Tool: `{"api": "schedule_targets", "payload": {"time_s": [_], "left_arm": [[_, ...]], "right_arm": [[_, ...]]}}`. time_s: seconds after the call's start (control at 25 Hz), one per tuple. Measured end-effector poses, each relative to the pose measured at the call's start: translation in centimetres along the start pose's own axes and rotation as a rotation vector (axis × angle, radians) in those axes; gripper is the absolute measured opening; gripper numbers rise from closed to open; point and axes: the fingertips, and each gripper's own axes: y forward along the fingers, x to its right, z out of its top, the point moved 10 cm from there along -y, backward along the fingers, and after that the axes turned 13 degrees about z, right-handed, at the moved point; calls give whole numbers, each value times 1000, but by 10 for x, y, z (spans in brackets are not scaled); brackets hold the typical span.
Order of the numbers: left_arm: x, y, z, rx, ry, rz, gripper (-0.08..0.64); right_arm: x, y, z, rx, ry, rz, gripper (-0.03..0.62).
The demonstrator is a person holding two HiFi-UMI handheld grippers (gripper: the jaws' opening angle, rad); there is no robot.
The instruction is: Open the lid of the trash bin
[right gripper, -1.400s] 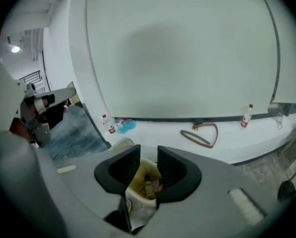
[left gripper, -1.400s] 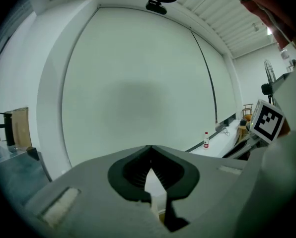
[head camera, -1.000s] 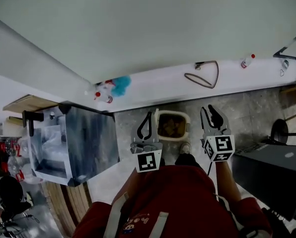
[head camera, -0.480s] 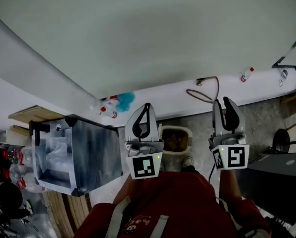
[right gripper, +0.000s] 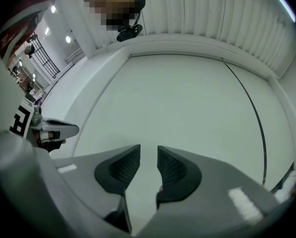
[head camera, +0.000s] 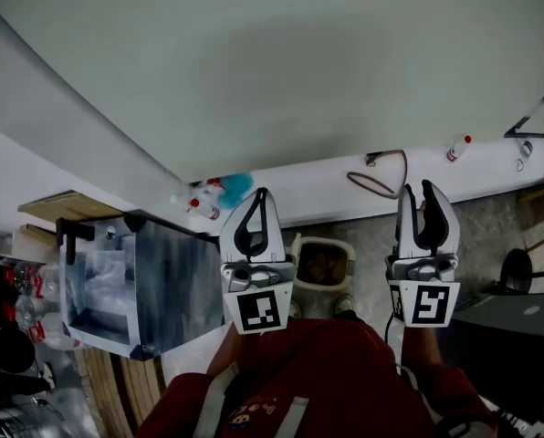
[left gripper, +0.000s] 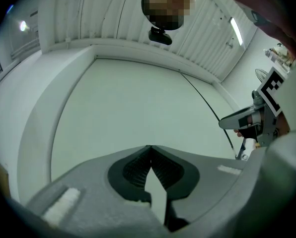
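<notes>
The cream trash bin [head camera: 323, 242] stands on the floor by the white wall, seen from above between my two grippers, with brownish contents showing inside its rim. No lid is discernible. My left gripper [head camera: 257, 195] is held up in front of me, left of the bin, jaws shut on nothing [left gripper: 150, 147]. My right gripper [head camera: 421, 188] is held up to the bin's right, its pads a narrow gap apart and empty [right gripper: 148, 148]. Both gripper views face a pale wall and ceiling, not the bin.
A metal-fronted cabinet [head camera: 135, 281] stands at the left. A blue duster and bottles [head camera: 219, 190] lie at the wall base, with a cable loop [head camera: 380, 179] and another bottle [head camera: 456, 146] further right. A dark box [head camera: 518, 322] sits at the right. My shoes [head camera: 343, 304] are just before the bin.
Both grippers have risen from beside the bin to well above it and now point up at the wall. The bin sits lower in the head view.
</notes>
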Motion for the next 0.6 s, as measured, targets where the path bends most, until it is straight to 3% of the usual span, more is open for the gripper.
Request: {"api": "schedule_targets", "payload": {"time_s": [0.36,0.6], "left_arm": [[-3,-4,-3,-19,-14,20,5],[-2,-5,0,-18,-16,19,5]], "right_arm": [[-1,2,-4,-13,16,17,104],[0,-1,-6,-40,14,19,39]]}}
